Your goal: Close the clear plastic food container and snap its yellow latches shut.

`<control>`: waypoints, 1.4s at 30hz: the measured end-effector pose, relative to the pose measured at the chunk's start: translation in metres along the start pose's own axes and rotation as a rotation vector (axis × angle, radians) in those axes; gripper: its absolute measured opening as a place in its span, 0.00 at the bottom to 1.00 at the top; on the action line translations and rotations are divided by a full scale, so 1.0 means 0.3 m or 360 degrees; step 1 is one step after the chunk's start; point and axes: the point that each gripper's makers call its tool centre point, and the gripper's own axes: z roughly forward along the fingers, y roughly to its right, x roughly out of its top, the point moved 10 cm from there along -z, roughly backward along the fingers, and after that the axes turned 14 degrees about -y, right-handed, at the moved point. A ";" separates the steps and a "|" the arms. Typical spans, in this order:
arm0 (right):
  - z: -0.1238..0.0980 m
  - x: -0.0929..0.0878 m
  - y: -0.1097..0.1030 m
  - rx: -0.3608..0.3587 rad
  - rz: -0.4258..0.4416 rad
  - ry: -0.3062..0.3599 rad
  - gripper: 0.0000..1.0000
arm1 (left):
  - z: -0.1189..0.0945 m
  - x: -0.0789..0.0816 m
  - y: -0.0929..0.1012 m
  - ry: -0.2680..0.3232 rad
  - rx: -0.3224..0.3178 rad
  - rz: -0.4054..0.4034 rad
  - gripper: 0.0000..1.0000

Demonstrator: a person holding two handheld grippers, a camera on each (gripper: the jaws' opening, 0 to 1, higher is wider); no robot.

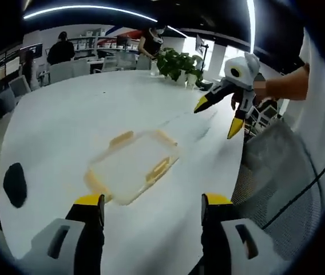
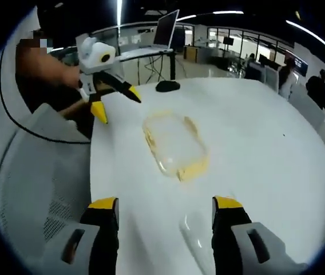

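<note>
In the left gripper view, the left gripper (image 1: 152,206) hung spread above the clear rectangular plastic container with yellow latches (image 1: 133,165) on the white round table (image 1: 65,120); the right gripper (image 1: 220,117) gaped beyond. In the right gripper view, the right gripper (image 2: 165,209) hung spread, the container (image 2: 175,144) lay mid-table, and the left gripper (image 2: 115,104) was open.

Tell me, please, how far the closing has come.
The lid appears already on the container, though blur hides the latches' state. Nothing is in hand: the left gripper and right gripper hover open, clear of it. Latching seems left.
</note>
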 end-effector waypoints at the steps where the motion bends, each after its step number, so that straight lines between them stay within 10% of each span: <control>1: 0.003 0.008 0.004 0.0001 -0.0006 -0.0002 0.66 | 0.002 -0.001 -0.007 -0.0017 0.0002 0.0019 0.69; 42: 0.243 0.179 0.173 0.0088 -0.0562 -0.0378 0.61 | 0.132 0.081 -0.280 -0.0452 -0.0073 0.0665 0.64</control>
